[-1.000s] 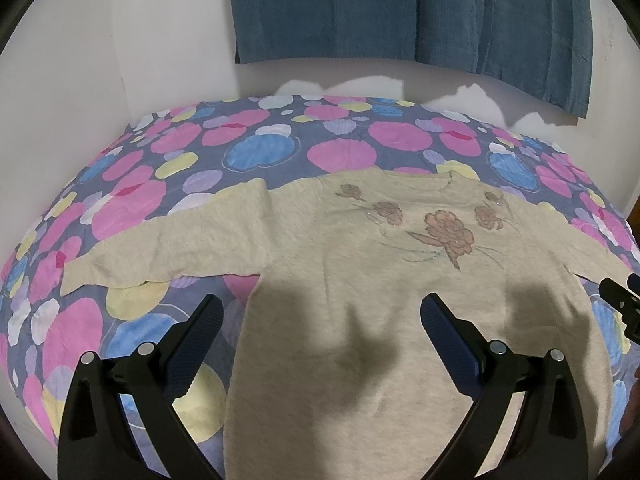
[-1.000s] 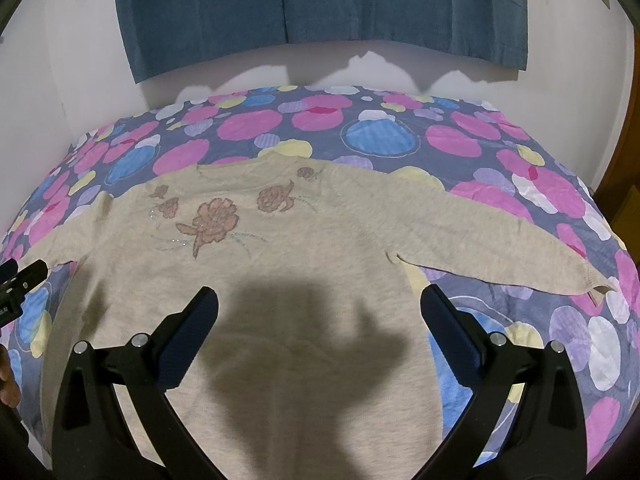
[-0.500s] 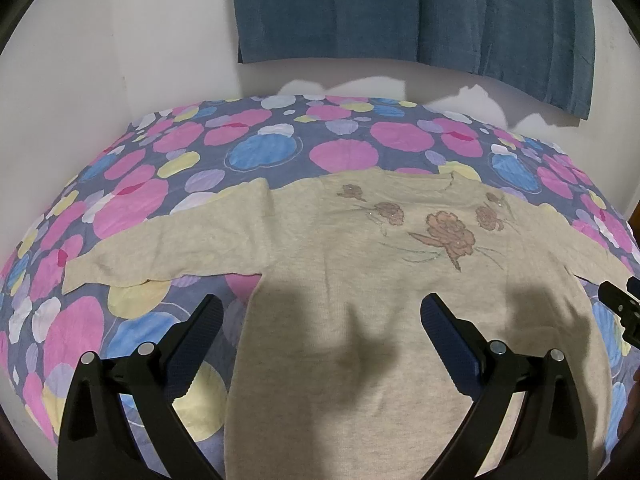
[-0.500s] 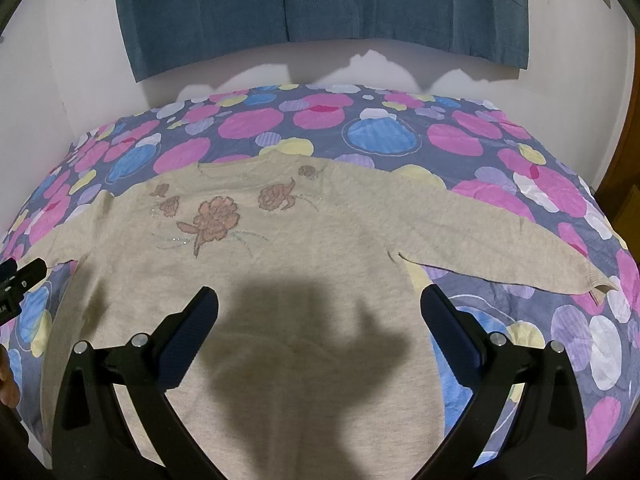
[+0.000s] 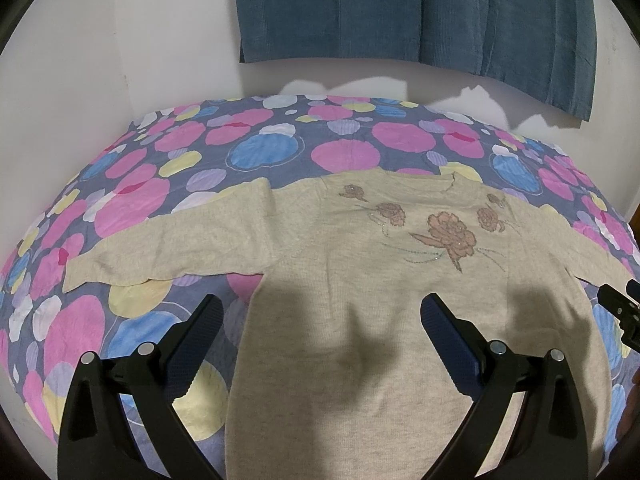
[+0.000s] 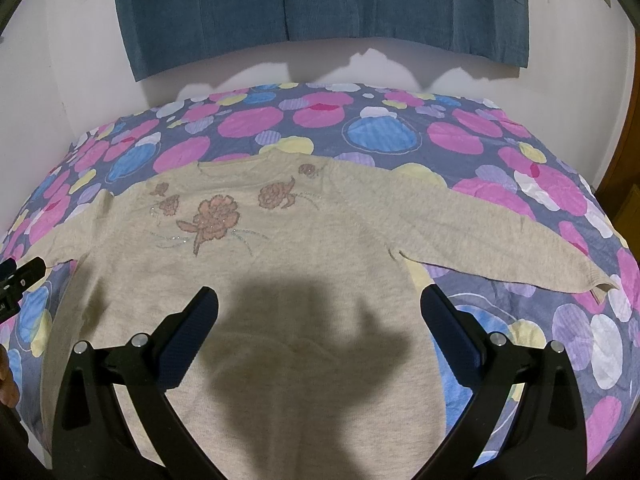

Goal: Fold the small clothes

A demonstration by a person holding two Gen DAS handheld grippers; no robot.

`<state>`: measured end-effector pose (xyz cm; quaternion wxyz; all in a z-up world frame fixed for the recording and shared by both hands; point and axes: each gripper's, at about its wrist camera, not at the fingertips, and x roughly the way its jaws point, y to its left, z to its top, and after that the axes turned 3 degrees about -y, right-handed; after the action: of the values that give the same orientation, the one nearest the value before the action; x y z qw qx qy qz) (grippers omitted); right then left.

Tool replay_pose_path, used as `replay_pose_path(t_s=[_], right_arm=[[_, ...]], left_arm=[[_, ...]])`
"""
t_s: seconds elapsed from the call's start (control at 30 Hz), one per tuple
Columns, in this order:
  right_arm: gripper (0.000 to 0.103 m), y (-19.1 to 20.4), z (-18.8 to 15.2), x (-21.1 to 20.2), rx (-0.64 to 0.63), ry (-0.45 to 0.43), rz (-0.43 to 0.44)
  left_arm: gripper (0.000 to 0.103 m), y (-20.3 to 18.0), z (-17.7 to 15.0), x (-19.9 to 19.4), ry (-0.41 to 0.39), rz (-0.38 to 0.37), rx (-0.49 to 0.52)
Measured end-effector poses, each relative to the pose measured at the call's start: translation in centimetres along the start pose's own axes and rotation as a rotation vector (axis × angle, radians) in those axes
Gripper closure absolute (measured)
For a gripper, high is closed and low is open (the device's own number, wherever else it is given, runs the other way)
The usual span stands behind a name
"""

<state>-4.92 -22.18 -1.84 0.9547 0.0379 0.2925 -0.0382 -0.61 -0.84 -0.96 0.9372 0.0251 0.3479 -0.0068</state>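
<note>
Nothing much has shifted over the last second: left gripper [image 5: 320, 320] and right gripper [image 6: 320, 318] hover spread wide and empty above the beige sweater [image 5: 360, 280], flat and unfolded on the spotted bedspread [image 5: 260, 152], so the next move probably means pinching a sleeve [image 6: 480, 236].

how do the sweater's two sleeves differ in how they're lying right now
The left sleeve lies nearly level across the bedspread; the right sleeve slants down toward the near side. The left sleeve's end looks blunt and flat; the right sleeve tapers, its cuff slightly turned up. Both are the sweater's beige knit, spread out and unfolded.
</note>
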Motion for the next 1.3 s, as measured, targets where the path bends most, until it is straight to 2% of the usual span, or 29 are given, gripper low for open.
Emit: replay_pose_path(t_s=[0.23,0.37,0.5,0.57,0.63,0.7,0.73,0.83,0.93,1.07,1.13,1.17,1.2,1.23,1.27,1.3], right_arm=[[0.002,-0.7,-0.5,0.4,0.018,-0.001,-0.002],[0.002,-4.2,-0.4,0.6,0.114,-0.004,0.021],[0.002,-11.9,-0.4,0.8,0.312,-0.034,0.01],[0.003,-17.3,-1.3,0.6,0.456,-0.056,-0.01],[0.009,-22.8,-2.8,0.2,0.611,-0.072,-0.037],[0.022,-27.8,-4.7,-0.2,0.766,-0.092,-0.055],[0.023,-30.8,-6.1,-0.4,0.864,-0.102,-0.067],[0.029,-36.4,-8.3,0.3,1.035,-0.106,-0.047],[0.03,-39.4,-9.5,1.2,1.15,-0.131,0.016],[0.032,-41.1,-9.4,2.7,1.202,-0.151,0.024],[0.042,-42.1,-9.2,3.9,1.228,-0.141,0.02],[0.056,-42.6,-9.3,4.5,1.237,-0.129,0.028],[0.079,-42.8,-9.3,5.0,1.239,-0.112,0.032],[0.09,-43.2,-9.2,5.5,1.237,-0.09,0.03],[0.099,-43.5,-9.1,5.4,1.242,-0.102,0.038],[0.099,-43.9,-8.9,4.7,1.248,-0.148,0.044]], left_arm=[[0.005,0.0,-0.3,0.3,0.033,-0.034,-0.02],[0.005,0.1,-0.3,0.3,0.029,-0.07,-0.019],[0.005,-0.1,-0.4,0.5,0.019,-0.063,0.012],[0.005,-0.3,-0.5,0.9,0.028,-0.068,0.018],[0.005,-0.5,-0.8,1.6,0.048,-0.08,0.022],[0.005,-0.8,-1.0,2.1,0.063,-0.084,0.024],[0.005,-0.8,-1.0,2.4,0.068,-0.085,0.025],[0.005,-1.3,-1.0,3.3,0.084,-0.085,0.032],[0.005,-1.9,-1.1,4.1,0.1,-0.083,0.04],[0.005,-2.7,-1.1,4.5,0.112,-0.079,0.061],[0.005,-2.9,-1.1,4.7,0.117,-0.077,0.067],[0.005,-3.0,-1.1,4.7,0.12,-0.077,0.069],[0.005,-2.9,-1.1,4.8,0.122,-0.076,0.07],[0.005,-2.9,-1.1,4.9,0.124,-0.073,0.073],[0.005,-3.0,-1.0,4.9,0.125,-0.072,0.076],[0.005,-3.0,-1.0,4.9,0.126,-0.07,0.079]])
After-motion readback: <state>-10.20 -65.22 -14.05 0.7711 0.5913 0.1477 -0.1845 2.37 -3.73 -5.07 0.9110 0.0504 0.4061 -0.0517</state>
